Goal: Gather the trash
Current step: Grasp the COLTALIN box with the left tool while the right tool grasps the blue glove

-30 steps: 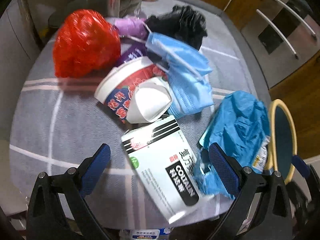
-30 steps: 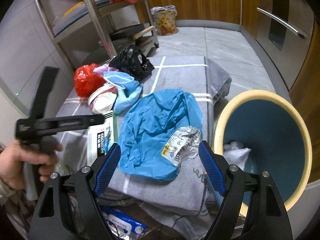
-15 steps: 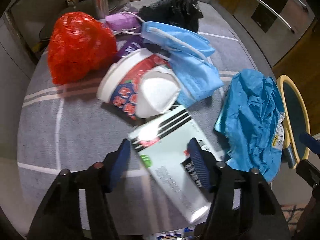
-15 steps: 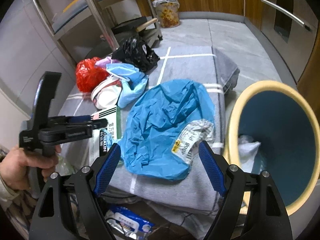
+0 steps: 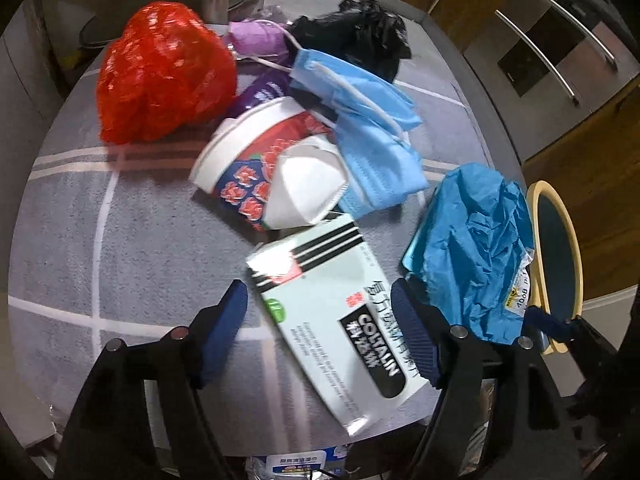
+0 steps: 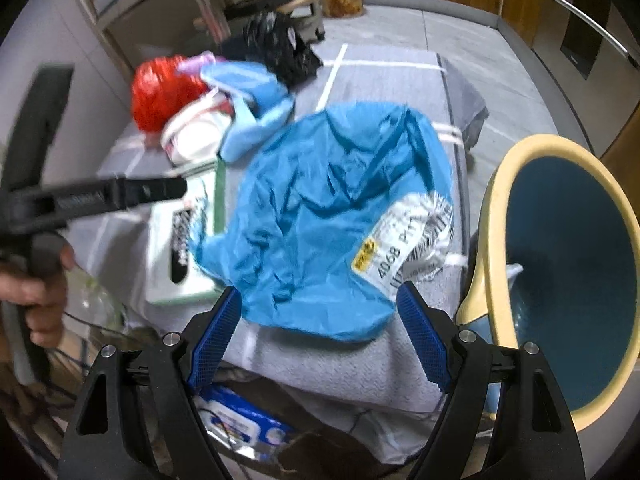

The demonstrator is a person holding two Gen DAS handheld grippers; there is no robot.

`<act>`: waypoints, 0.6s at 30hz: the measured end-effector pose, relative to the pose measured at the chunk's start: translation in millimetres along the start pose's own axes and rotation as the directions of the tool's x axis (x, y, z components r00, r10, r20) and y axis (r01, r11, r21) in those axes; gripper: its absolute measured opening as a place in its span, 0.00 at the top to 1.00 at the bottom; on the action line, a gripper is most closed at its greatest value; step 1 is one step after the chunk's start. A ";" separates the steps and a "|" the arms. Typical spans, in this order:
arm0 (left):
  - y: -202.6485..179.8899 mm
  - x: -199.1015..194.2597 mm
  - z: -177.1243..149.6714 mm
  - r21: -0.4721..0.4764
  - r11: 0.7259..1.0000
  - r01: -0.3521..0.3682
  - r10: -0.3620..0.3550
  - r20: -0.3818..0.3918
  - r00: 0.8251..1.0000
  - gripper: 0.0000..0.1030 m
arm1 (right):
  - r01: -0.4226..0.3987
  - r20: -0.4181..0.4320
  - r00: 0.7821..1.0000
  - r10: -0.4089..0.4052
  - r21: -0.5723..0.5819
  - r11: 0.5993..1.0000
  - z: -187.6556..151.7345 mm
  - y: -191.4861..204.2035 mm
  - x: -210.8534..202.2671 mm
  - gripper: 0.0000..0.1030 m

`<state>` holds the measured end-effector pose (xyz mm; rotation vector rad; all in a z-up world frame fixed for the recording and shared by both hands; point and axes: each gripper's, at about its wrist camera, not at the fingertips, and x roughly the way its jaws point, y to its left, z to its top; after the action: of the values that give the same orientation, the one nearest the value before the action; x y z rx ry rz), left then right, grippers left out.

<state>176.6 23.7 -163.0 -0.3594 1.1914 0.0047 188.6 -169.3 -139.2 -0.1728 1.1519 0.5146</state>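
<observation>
A white and green medicine box [image 5: 332,312] lies flat on the grey striped cloth [image 5: 120,240]. My left gripper [image 5: 320,320] straddles it. Its jaws are opening, and the pads stand just off the box's sides. A crumpled blue plastic bag [image 6: 332,216] with a white label lies beside the box. My right gripper [image 6: 320,320] hangs open over the bag's near edge, gripping nothing. Further back are a red bag [image 5: 164,76], a tipped noodle cup [image 5: 248,164], a white mask [image 5: 308,188], blue masks [image 5: 372,128] and a black bag [image 5: 356,36]. The cream-rimmed blue bin [image 6: 492,208] stands to the right.
A person's hand [image 6: 36,292] holds the left gripper's handle at the left. A wet-wipe pack [image 6: 240,420] lies under the table edge. A metal rack [image 6: 200,0] stands behind the table. Wooden cabinets and oven handles line the right wall.
The left jaws narrowed from wide around the box, then widened a little. The right gripper sank closer to the blue bag, still open.
</observation>
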 end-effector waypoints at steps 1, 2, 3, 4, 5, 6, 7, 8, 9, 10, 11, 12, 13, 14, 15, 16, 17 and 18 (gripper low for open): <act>-2.9 1.7 0.1 0.000 1.000 -0.005 0.005 -0.003 1.000 0.27 | 0.007 -0.004 1.000 -0.007 -0.006 1.000 -0.8 0.4 2.2 0.22; -8.6 2.2 2.8 0.001 1.000 -0.009 0.009 -0.006 1.000 0.26 | 0.013 -0.006 1.000 -0.013 -0.012 1.000 -1.3 0.4 4.5 0.22; -11.2 4.0 2.7 0.005 1.000 -0.020 0.020 -0.010 1.000 0.26 | 0.020 -0.006 1.000 -0.020 -0.018 1.000 -1.5 0.5 6.5 0.22; -15.6 7.5 5.8 0.007 1.000 -0.028 0.029 -0.010 1.000 0.25 | 0.025 -0.006 1.000 -0.025 -0.025 0.999 -1.6 0.7 8.3 0.22; -18.7 10.1 6.5 0.010 0.999 -0.037 0.038 -0.010 0.999 0.25 | 0.030 -0.007 1.000 -0.030 -0.031 0.999 -1.8 0.5 10.2 0.22; -21.2 11.9 7.8 0.013 0.999 -0.046 0.046 -0.010 0.999 0.24 | 0.035 -0.010 0.999 -0.035 -0.037 0.999 -2.4 0.5 13.1 0.22; -22.6 13.3 9.6 0.013 0.999 -0.049 0.049 -0.010 0.999 0.24 | 0.036 -0.014 0.999 -0.036 -0.041 0.999 -3.4 0.5 15.5 0.23; -26.4 16.2 12.6 0.011 0.999 -0.052 0.052 -0.013 0.999 0.24 | 0.031 -0.019 0.999 -0.032 -0.047 0.998 -5.5 0.4 18.9 0.32; -27.3 17.4 12.9 0.010 0.998 -0.055 0.056 -0.016 0.998 0.24 | 0.036 -0.032 0.999 -0.038 -0.057 0.998 -7.8 0.7 23.5 0.35; -32.0 20.6 17.2 0.011 0.998 -0.057 0.057 -0.017 0.998 0.24 | 0.041 -0.026 0.999 -0.043 -0.064 0.997 -9.0 1.6 24.2 0.37; -33.8 22.5 21.2 0.014 0.998 -0.058 0.058 -0.017 0.998 0.24 | 0.042 -0.017 0.999 -0.043 -0.077 0.996 -10.3 2.6 23.5 0.43; -34.7 22.7 21.7 0.017 0.998 -0.058 0.058 -0.017 0.998 0.24 | 0.035 -0.015 0.999 -0.037 -0.082 0.996 -9.9 3.0 22.0 0.49; -34.3 22.7 23.9 0.019 0.998 -0.057 0.057 -0.017 0.998 0.24 | 0.022 -0.016 1.000 -0.024 -0.080 0.997 -9.6 2.3 20.8 0.79; -34.1 22.5 24.9 0.021 0.998 -0.055 0.055 -0.018 0.998 0.24 | 0.015 -0.020 1.000 -0.016 -0.069 0.997 -9.2 1.6 19.7 0.89; -33.5 22.2 24.7 0.019 0.998 -0.052 0.052 -0.021 0.998 0.24 | 0.017 -0.005 1.000 -0.017 -0.062 0.998 -8.4 -0.1 15.6 0.90; -31.4 21.5 23.1 0.018 0.999 -0.050 0.050 -0.024 0.998 0.24 | 0.012 0.009 1.000 -0.012 -0.058 0.998 -7.1 -1.1 11.5 0.91; -30.5 21.1 21.4 0.018 0.999 -0.047 0.048 -0.028 0.998 0.24 | 0.005 0.018 1.000 -0.004 -0.053 0.999 -5.9 -1.4 8.2 0.92; -30.3 20.0 19.1 0.018 0.999 -0.046 0.047 -0.031 0.998 0.24 | -0.002 0.039 0.999 0.004 -0.048 0.999 -3.7 -2.1 1.2 0.92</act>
<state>207.2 -3.3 -166.8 -0.3173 1.2297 0.0290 186.9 -172.2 -142.1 -0.2014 1.1027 0.5460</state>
